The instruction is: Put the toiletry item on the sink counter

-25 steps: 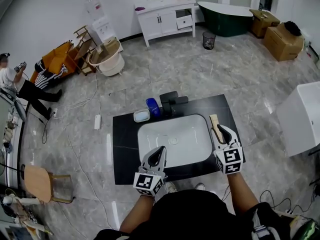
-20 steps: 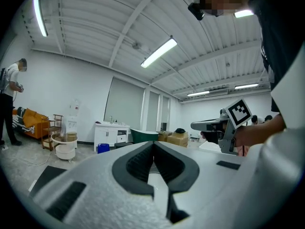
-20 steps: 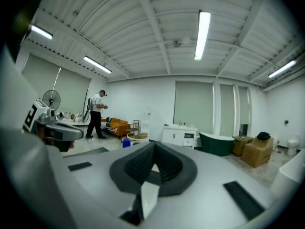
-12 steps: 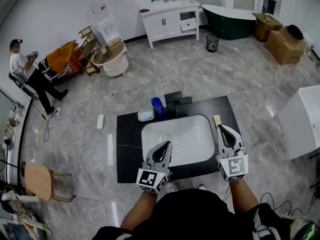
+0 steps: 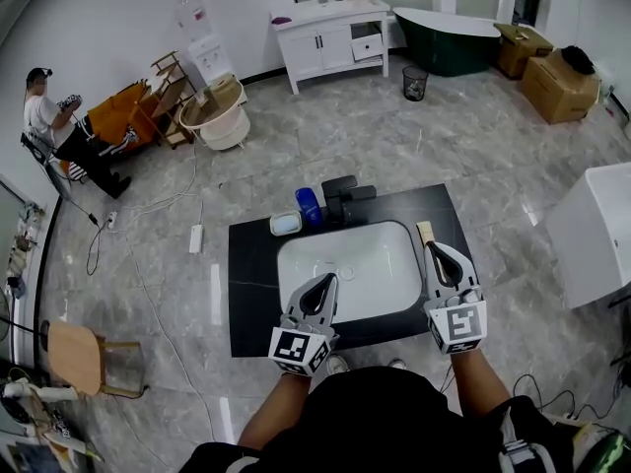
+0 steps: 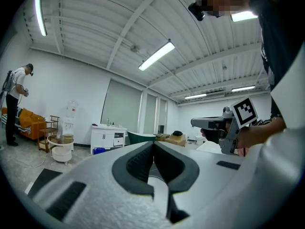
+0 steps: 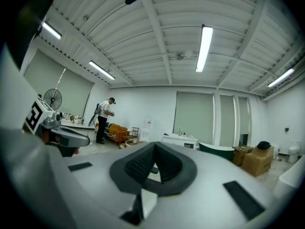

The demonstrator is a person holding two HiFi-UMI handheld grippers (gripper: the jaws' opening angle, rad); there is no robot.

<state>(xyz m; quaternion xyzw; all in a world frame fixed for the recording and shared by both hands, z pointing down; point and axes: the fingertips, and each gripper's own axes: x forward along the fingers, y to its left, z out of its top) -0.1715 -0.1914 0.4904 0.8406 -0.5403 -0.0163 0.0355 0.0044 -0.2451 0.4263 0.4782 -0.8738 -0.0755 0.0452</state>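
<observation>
Above black counter (image 5: pixel 250 296), jaws closed, empty

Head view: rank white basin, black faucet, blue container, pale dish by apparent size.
1. white basin
2. black faucet
3. blue container and pale dish: they look about alike, so I won't rank them.
</observation>
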